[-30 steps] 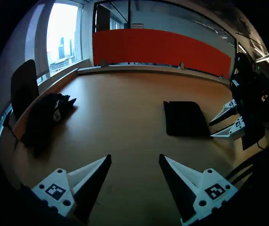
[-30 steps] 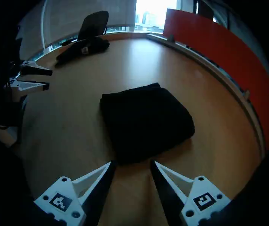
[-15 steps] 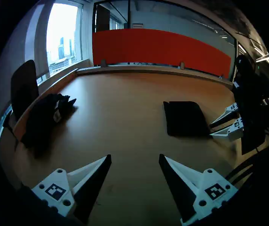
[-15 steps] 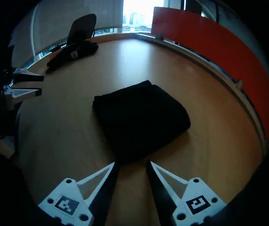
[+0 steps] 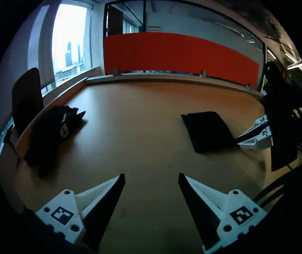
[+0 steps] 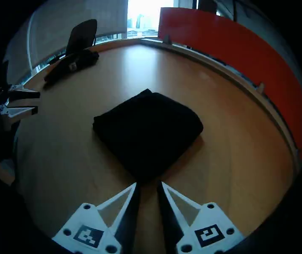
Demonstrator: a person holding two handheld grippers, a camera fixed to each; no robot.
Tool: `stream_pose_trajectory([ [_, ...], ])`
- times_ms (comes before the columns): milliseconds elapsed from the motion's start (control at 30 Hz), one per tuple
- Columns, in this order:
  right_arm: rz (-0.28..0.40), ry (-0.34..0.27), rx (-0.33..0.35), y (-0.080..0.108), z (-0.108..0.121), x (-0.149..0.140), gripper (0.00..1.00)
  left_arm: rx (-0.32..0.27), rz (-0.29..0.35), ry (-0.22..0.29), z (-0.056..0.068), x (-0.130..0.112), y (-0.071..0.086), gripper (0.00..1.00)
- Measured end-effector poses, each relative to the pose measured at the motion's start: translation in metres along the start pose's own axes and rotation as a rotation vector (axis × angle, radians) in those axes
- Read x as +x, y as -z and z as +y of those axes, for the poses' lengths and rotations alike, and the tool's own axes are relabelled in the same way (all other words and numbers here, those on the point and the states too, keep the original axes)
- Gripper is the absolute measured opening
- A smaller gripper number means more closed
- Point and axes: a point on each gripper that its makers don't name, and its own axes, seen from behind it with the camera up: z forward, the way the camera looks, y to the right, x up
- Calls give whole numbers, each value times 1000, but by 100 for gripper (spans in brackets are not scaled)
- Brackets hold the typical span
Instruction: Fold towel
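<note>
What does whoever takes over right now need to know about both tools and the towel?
Left tool: open and empty, over bare table, well away from the towel.
Right tool: fingers nearly together at the near corner of the towel; a real pinch can't be confirmed.
Towel: a compact folded block lying flat mid-table.
Done: folding looks largely complete.
Left: probably confirm the right grip, then a last fold or tidy-up.

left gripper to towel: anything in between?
Bare wooden table lies between the left gripper and the folded black towel; the left gripper view shows that stretch.
</note>
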Motion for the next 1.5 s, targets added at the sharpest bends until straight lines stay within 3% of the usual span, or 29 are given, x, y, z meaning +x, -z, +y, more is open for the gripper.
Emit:
stream_pose_trajectory([
  [333,2,-3,15,-2,1,0,22,-1,-2,-1,1,-1,0,94],
  [667,13,-1,22,-4,3,2,4,-1,-2,-1,0,-1,0,94],
  [1000,34,-1,23,-1,7,11,2,-4,1,0,1,1,-1,94],
  [1200,63,5,25,6,9,26,2,-7,2,3,1,4,-2,94],
  [1500,155,37,5,28,21,76,2,-15,16,-2,3,14,-3,94],
])
